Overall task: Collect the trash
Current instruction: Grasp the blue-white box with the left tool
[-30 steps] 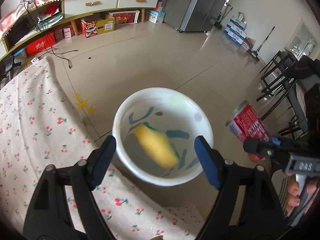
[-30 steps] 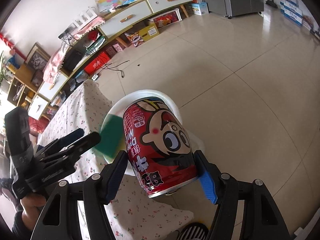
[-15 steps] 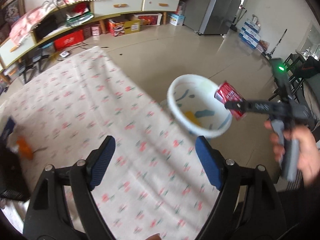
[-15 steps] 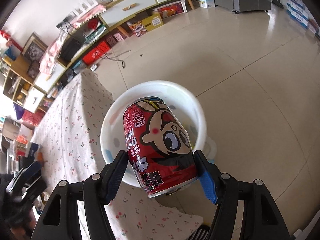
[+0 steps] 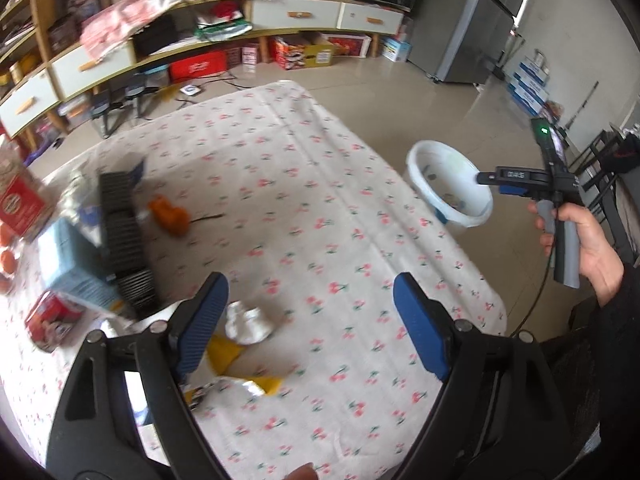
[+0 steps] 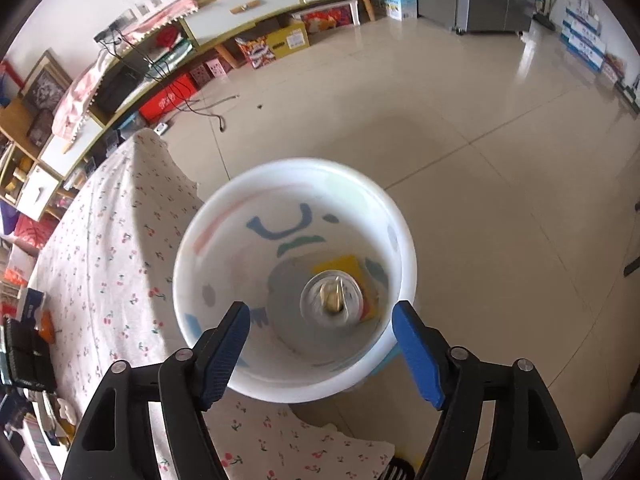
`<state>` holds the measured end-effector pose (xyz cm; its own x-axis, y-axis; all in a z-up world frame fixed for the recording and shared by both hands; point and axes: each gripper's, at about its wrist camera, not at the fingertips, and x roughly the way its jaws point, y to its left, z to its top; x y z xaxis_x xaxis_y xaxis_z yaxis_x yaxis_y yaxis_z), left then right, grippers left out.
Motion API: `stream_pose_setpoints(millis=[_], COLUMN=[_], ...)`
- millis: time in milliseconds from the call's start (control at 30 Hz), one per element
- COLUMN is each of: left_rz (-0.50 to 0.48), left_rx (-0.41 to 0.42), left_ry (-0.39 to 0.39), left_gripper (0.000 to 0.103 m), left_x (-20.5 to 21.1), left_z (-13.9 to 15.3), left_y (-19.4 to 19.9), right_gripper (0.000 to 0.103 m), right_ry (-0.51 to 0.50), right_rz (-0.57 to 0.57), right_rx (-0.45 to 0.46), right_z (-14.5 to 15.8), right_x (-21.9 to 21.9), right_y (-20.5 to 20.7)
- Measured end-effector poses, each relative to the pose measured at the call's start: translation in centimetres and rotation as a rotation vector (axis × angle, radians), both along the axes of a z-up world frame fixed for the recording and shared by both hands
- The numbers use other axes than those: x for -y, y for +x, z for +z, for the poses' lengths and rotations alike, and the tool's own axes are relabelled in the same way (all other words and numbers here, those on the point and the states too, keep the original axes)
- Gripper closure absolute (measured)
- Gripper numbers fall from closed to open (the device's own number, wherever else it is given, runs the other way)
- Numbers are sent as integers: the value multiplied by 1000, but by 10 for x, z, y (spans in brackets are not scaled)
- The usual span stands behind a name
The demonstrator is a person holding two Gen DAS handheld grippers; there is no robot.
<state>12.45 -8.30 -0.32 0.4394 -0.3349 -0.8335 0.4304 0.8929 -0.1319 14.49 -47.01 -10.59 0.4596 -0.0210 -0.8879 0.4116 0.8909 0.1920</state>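
A white bin [image 6: 200, 280] stands on the floor off the table's corner; it also shows in the left wrist view [image 5: 424, 160]. Inside it the red can [image 6: 332, 300] stands upright beside a yellow sponge [image 6: 340, 266]. My right gripper [image 6: 320, 344] is open and empty above the bin's near rim; it also shows in the left wrist view [image 5: 496, 184]. My left gripper [image 5: 308, 320] is open and empty above the cherry-print tablecloth [image 5: 300, 200]. Under it lie a crumpled white wrapper [image 5: 248, 322] and a yellow foil wrapper [image 5: 240, 364]. An orange scrap [image 5: 168, 218] lies farther back.
On the table's left are a black ribbed object [image 5: 120, 232], a light blue box [image 5: 72, 264], a small red carton [image 5: 52, 316] and a red box [image 5: 20, 204]. Low shelves [image 5: 200, 40] and a fridge [image 5: 472, 24] line the far wall. Black chairs [image 5: 608, 168] stand at the right.
The right gripper opened and the red can dropped into the bin. The left gripper swung back from the bin over the table, open and empty throughout.
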Motion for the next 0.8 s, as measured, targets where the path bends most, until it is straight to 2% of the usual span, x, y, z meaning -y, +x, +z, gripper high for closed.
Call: stream_pose_setpoints(millis=[267, 600, 800], left_rz=[79, 222, 317], left_rx=[-4, -12, -90], left_ry=[-19, -38, -23], left_gripper=[17, 10, 10], left_x=[-46, -114, -152], left_z=[-2, -5, -28], left_y=[2, 1, 4], right_gripper=[26, 25, 20], right_ry=[-32, -69, -80], right_rz=[41, 154, 193], right_rx=[49, 62, 57], right_z=[37, 59, 61], right_x=[-28, -86, -116], right_y=[-15, -23, -19])
